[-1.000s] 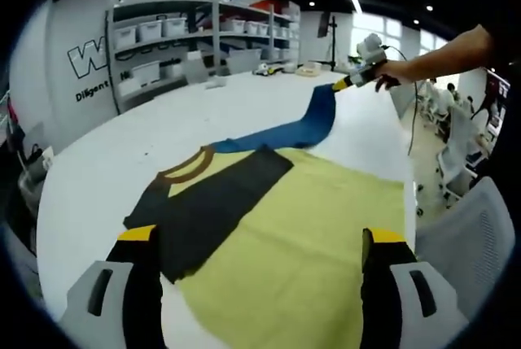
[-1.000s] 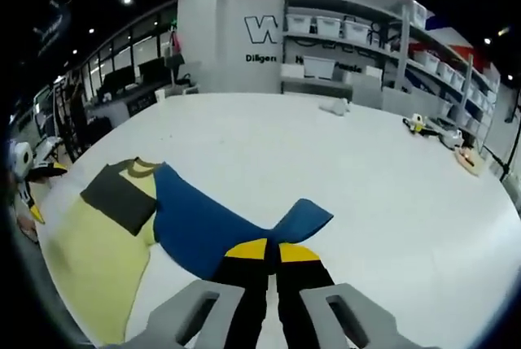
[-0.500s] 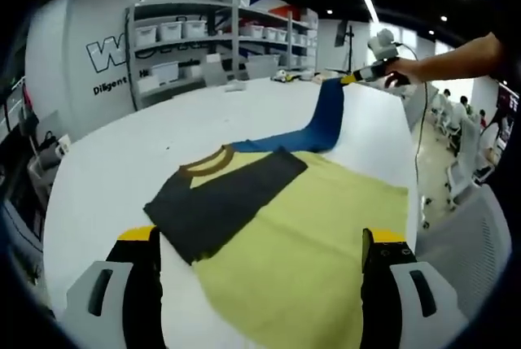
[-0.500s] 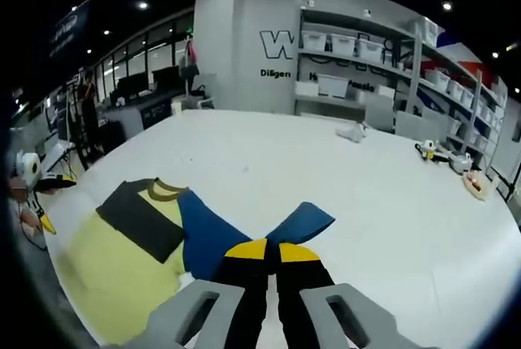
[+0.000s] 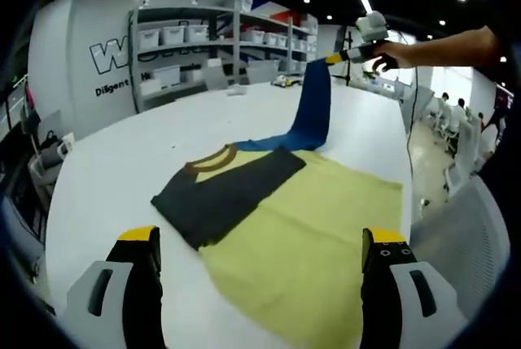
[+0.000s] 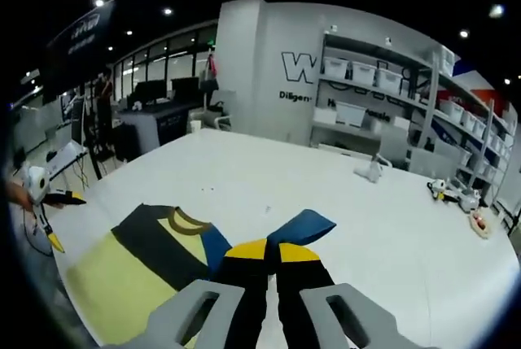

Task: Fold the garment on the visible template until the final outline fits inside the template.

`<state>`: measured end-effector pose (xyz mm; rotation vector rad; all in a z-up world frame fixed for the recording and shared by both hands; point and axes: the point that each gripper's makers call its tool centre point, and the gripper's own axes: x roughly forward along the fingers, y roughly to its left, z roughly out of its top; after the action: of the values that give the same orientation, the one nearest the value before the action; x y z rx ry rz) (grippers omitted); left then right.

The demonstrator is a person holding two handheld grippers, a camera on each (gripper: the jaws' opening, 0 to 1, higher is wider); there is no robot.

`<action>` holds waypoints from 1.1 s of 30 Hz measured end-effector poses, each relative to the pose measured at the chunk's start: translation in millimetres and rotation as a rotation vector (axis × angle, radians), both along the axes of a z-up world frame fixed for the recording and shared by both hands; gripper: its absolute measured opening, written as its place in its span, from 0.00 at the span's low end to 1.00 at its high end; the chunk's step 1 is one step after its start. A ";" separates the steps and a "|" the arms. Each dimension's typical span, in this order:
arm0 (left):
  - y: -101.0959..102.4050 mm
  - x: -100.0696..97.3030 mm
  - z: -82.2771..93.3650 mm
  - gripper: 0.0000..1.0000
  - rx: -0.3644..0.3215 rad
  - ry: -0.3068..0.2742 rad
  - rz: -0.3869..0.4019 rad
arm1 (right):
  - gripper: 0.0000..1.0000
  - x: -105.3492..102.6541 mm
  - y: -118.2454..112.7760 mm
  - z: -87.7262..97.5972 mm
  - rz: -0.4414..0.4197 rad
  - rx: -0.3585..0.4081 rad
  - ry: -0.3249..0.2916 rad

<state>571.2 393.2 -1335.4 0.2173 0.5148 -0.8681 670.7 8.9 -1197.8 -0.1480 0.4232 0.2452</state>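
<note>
A yellow garment (image 5: 317, 235) lies flat on the white table (image 5: 106, 170), with a brown collar (image 5: 213, 159) and a black sleeve (image 5: 228, 190) folded across its chest. Its blue sleeve (image 5: 313, 113) is pulled up off the table and hangs nearly upright. My right gripper (image 5: 332, 58), held by a person's hand, is shut on the sleeve's end. In the right gripper view the jaws (image 6: 273, 247) are closed on the blue sleeve (image 6: 303, 224), with the garment (image 6: 122, 276) below to the left. My left gripper (image 5: 260, 239) stands wide open over the garment's near hem, holding nothing.
Shelves with white bins (image 5: 187, 36) line the back wall. Small items (image 6: 370, 172) lie on the far part of the table. A grey mesh chair (image 5: 468, 235) stands by the table's right edge. Desks and monitors (image 6: 155, 97) stand far off to the left.
My right gripper has lifted the blue sleeve higher, so it now hangs almost upright from the shoulder. The left gripper has stayed open over the hem.
</note>
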 end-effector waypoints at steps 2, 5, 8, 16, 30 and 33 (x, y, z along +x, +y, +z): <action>4.7 -1.9 -1.1 0.99 0.004 0.000 -0.002 | 0.00 5.4 11.2 10.4 0.012 0.012 -0.013; 11.9 -3.0 -2.3 0.99 0.001 0.003 0.008 | 0.00 12.2 28.4 24.4 0.033 0.028 -0.037; 16.5 -6.1 -3.3 0.99 0.001 0.004 0.013 | 0.00 18.7 49.0 34.6 0.062 0.038 -0.052; 27.5 -13.9 -2.8 0.99 -0.016 0.003 0.030 | 0.00 29.3 99.9 41.5 0.131 0.057 -0.058; 44.7 -26.3 -1.3 0.99 -0.028 0.001 0.054 | 0.00 32.4 174.6 19.9 0.225 0.071 -0.005; 48.8 -28.1 -2.3 0.99 -0.032 0.003 0.061 | 0.00 35.8 184.4 13.7 0.238 0.073 0.007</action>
<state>543.1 442.0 -1337.6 0.1698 0.5077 -0.8166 706.5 193.3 -1184.1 -0.1256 0.4033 0.4944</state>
